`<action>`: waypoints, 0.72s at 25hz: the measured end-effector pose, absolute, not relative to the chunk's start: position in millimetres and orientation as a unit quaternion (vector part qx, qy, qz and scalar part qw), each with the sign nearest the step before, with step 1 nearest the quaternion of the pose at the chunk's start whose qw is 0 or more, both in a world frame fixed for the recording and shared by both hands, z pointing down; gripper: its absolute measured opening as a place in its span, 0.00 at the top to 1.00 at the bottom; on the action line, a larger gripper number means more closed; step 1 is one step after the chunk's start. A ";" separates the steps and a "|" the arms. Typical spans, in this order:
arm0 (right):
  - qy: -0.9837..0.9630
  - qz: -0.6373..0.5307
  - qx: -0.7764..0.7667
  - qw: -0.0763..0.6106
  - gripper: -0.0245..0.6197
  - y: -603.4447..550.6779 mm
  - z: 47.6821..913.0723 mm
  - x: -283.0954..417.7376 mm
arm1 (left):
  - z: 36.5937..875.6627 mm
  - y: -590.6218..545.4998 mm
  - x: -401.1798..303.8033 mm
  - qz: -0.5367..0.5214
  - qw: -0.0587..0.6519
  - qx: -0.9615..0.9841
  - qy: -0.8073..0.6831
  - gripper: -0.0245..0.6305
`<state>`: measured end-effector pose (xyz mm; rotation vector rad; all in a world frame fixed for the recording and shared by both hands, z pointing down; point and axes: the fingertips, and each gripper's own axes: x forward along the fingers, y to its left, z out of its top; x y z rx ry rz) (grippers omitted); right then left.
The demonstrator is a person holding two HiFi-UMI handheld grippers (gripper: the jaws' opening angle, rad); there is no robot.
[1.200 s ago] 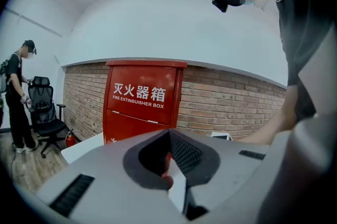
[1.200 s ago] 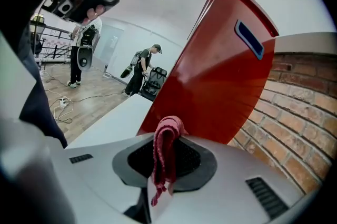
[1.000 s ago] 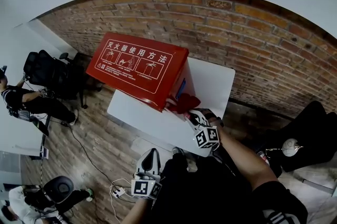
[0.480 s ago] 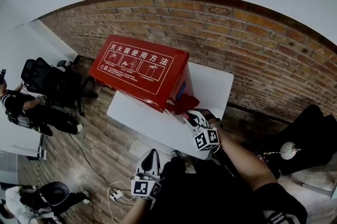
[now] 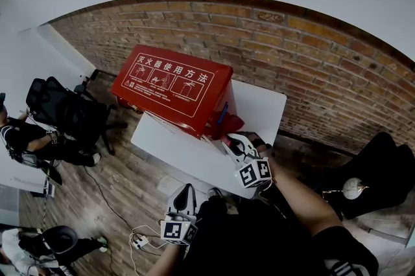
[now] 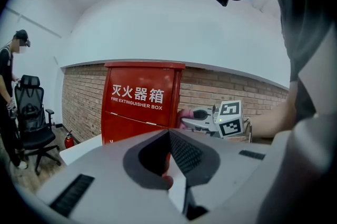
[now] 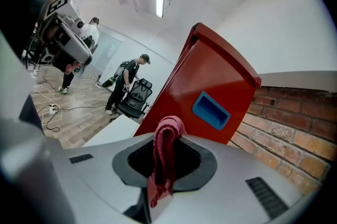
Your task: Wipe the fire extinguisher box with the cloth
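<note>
Left gripper: jaws together, empty, idle well short of the box. Right gripper: clenched on the red cloth, held at the box's right side. Risk: hard rubbing shoves the unbraced box across the table; thin fold slips free.

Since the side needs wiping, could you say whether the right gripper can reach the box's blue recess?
Probably yes: the right gripper, jaws shut on the cloth, points at the blue recess on the box with nothing in between.
</note>
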<state>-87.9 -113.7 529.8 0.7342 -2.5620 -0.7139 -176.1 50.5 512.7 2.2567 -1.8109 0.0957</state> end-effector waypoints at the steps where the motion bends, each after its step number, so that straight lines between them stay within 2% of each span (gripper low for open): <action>1: -0.911 -0.257 0.261 0.188 0.86 -113.7 525.3 -87.9 | 514.1 50.8 -176.7 0.034 0.126 0.772 -0.622 0.94; 18: -0.900 -0.319 0.269 0.131 0.86 -105.7 439.6 -88.2 | 512.5 58.7 -180.0 0.028 0.127 0.765 -0.631 0.94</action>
